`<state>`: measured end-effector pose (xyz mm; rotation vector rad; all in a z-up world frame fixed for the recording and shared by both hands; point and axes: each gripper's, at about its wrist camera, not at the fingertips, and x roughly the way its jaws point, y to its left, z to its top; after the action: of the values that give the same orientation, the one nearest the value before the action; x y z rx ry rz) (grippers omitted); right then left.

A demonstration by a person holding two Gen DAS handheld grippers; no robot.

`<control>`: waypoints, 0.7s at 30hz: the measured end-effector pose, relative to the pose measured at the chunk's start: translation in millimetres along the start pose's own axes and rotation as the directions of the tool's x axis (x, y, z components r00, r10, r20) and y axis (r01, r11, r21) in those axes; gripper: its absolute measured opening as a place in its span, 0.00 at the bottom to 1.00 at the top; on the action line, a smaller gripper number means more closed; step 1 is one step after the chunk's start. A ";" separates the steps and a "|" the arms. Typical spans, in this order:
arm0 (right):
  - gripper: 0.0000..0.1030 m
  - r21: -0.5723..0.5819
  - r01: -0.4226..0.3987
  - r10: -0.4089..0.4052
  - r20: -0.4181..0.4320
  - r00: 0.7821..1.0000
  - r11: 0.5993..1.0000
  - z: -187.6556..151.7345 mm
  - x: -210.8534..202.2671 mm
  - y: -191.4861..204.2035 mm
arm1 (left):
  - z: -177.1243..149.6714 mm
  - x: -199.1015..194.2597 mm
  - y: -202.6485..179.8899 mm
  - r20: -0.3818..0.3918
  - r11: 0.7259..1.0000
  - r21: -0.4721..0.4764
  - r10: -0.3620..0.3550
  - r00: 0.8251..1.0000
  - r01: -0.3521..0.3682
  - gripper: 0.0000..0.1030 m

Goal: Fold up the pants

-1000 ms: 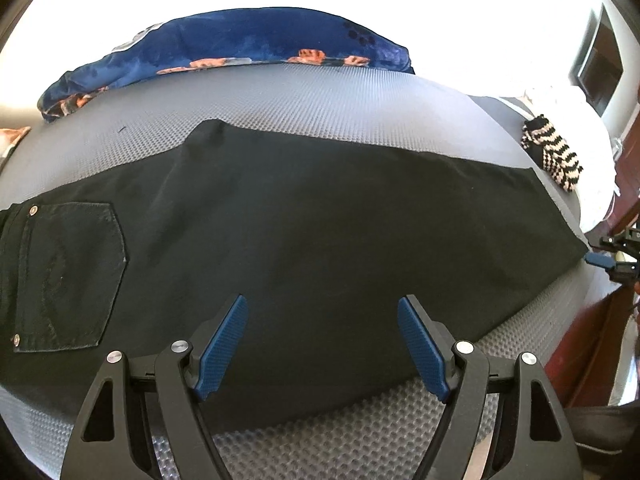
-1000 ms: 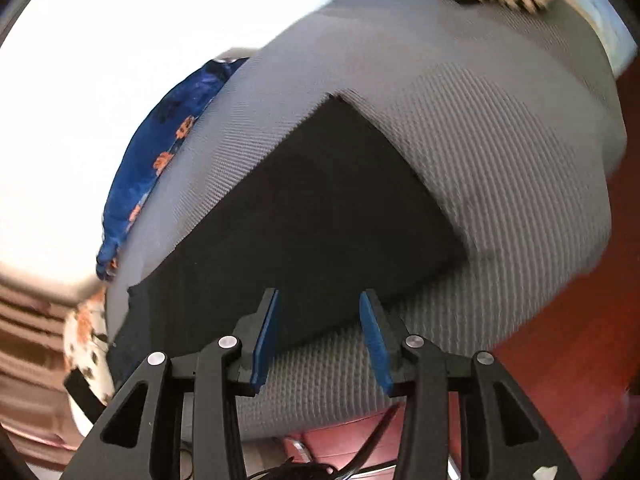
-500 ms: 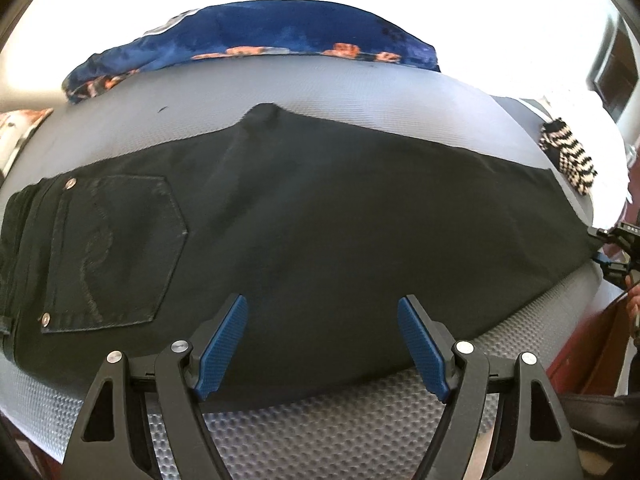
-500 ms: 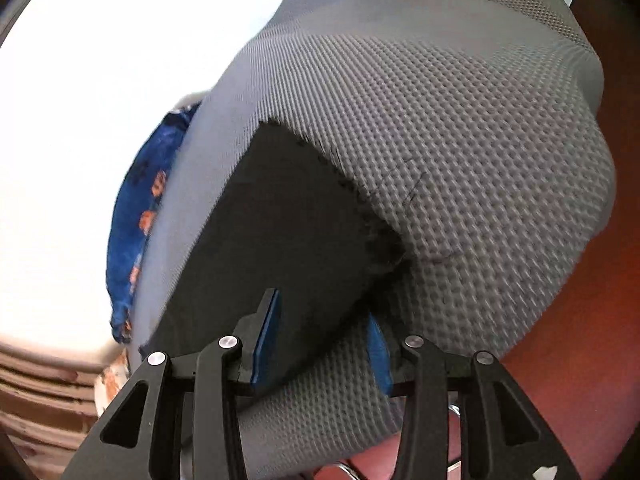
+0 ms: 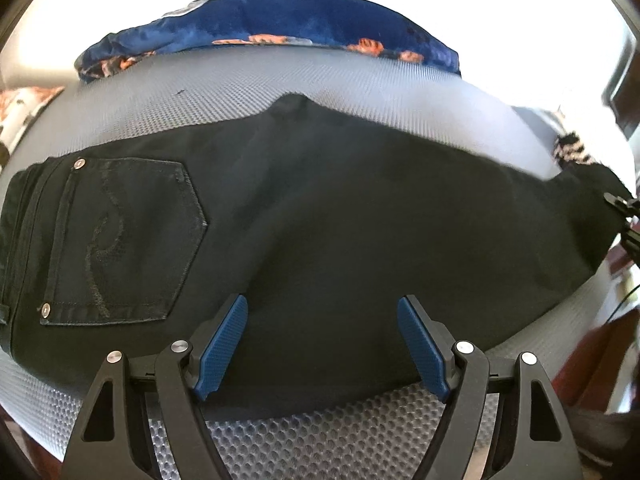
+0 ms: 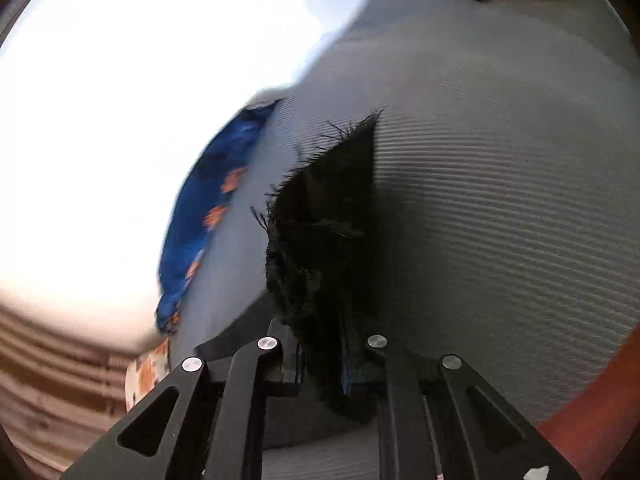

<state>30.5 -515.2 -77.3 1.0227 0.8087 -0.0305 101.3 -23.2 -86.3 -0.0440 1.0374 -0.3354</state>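
Black pants lie folded lengthwise across a grey mesh surface, waistband and back pocket at the left, leg hems at the right. My left gripper is open and empty above the near edge of the pants at mid-leg. My right gripper is shut on the frayed hem end of the pants and holds it lifted off the surface. The right gripper also shows at the far right edge of the left wrist view.
A blue floral cushion lies along the far edge of the surface, also in the right wrist view. A black-and-white patterned cloth sits at the far right. Red-brown floor shows beyond the surface's edge.
My right gripper closed on the hem end of the pants and lifted it. My left gripper moved slightly, so the waistband and pocket show more to the right.
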 end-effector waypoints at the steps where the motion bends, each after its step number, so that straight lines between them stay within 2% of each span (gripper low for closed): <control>1: 0.13 -0.024 -0.016 0.016 -0.011 1.000 1.000 0.3 5.0 13.7 | 1.1 -4.4 4.5 0.007 1.000 -0.017 -0.009 1.000 0.009 0.75; 7: 0.13 -0.170 -0.119 0.095 -0.144 0.985 0.978 -12.8 62.1 102.9 | 7.0 -33.0 32.3 0.042 0.997 -0.077 -0.006 0.999 0.009 0.75; 11: 0.13 -0.255 -0.173 0.105 -0.259 0.960 0.951 -42.7 113.1 152.0 | 7.7 -52.6 53.4 0.064 0.994 -0.111 0.001 0.998 0.006 0.75; 14: 0.12 -0.309 -0.194 0.082 -0.343 0.936 0.931 -73.7 147.9 177.0 | 5.6 -65.6 69.4 0.088 0.991 -0.134 0.013 0.996 -0.001 0.75; 17: 0.09 -0.349 -0.229 0.061 -0.432 0.900 0.909 -109.5 179.1 195.7 | -1.8 -72.1 81.5 0.099 0.988 -0.153 0.019 0.995 -0.004 0.75; 19: 0.09 -0.393 -0.234 0.019 -0.480 0.877 0.889 -138.1 196.3 205.6 | -6.8 -72.8 89.2 0.103 0.985 -0.172 0.008 0.995 0.010 0.75; 21: 0.09 -0.453 -0.214 -0.043 -0.493 0.869 0.866 -162.2 206.5 208.9 | -10.0 -70.5 93.9 0.097 0.983 -0.181 0.003 0.995 0.015 0.75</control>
<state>163.2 -207.3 -90.7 0.5679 1.1567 0.5189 83.9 87.7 -50.6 -0.2259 0.9692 -0.2403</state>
